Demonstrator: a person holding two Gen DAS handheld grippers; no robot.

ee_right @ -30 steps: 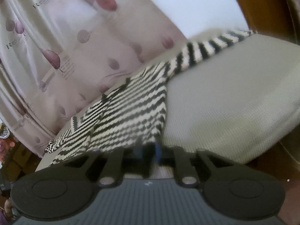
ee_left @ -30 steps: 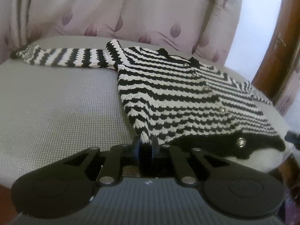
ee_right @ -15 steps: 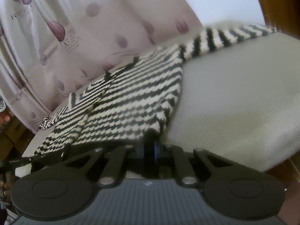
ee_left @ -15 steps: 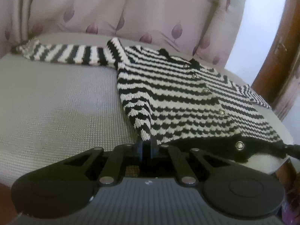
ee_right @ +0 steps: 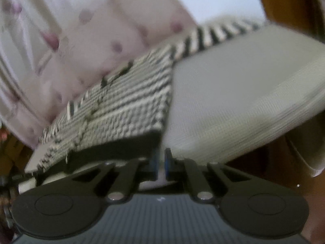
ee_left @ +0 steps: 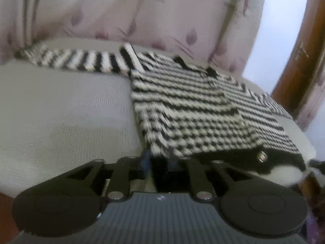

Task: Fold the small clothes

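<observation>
Pale grey woven cloth covers the cushion (ee_left: 67,109) under both grippers, with a pink curtain (ee_left: 126,10) printed with darker leaf shapes hanging behind it. At the near edge of that cushion the left gripper (ee_left: 159,159) has just been opening; its blue-tipped fingers stand apart on either side of the cardigan's near-left hem corner, which lies between them with no visible pinch. From there the black-and-white striped cardigan (ee_left: 193,109) spreads flat away across the cushion, button front up, a black hem band (ee_left: 233,158) with a metal button (ee_left: 262,156) along its near edge and one sleeve (ee_left: 77,61) stretched out to the left. In the blurred right wrist view, the right gripper (ee_right: 161,158) sits at the cardigan's other hem corner, fingers drawn nearly together with only a thin slit between them; whether cloth is caught there cannot be told. Beyond it the other sleeve (ee_right: 219,34) runs toward the far right.
</observation>
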